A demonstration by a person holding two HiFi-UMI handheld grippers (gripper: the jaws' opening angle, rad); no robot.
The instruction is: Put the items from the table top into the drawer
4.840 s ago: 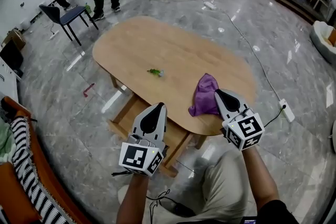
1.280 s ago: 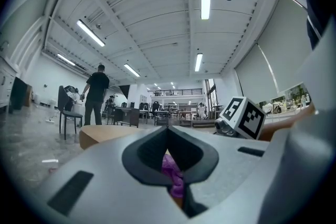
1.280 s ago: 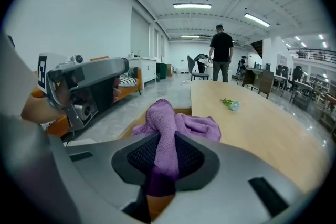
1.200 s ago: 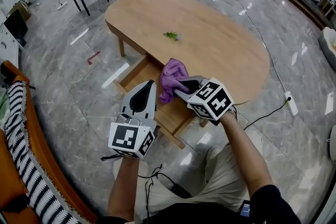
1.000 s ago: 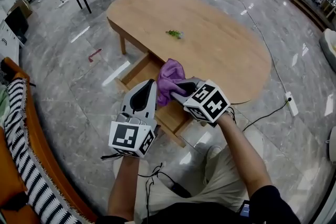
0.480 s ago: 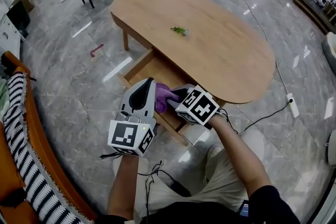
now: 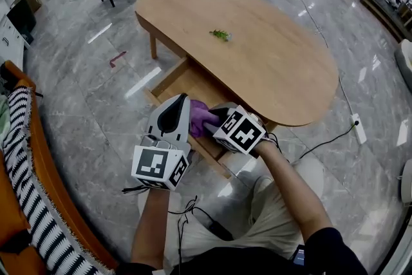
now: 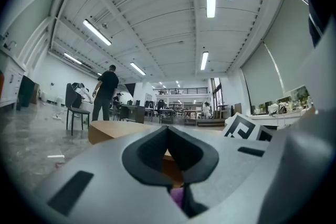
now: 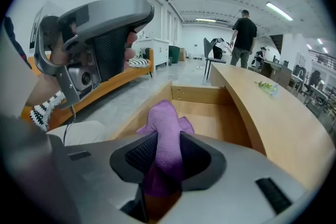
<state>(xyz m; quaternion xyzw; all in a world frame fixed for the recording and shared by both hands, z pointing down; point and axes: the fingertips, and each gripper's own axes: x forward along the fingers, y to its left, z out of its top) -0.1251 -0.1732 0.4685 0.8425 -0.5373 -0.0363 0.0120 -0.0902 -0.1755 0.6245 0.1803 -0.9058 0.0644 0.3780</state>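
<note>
Right claw (image 9: 167, 157): being loosened on purple cloth (image 9: 165, 122), over drawer (image 7: 187, 80) at centre | Left claw (image 8: 168, 136): being held clenched, empty

**Legible text: none in any view**

You will find no word, number, brand or label that can be read here. The only printed signs are black-and-white square marker patterns, which carry no letters. In the head view they stand on the faces of the white plastic cube (image 7: 158, 169) at lower left and of the second white cube (image 7: 241, 132) to its right. The left gripper view shows one such marker (image 8: 247, 131) at its right.
</note>
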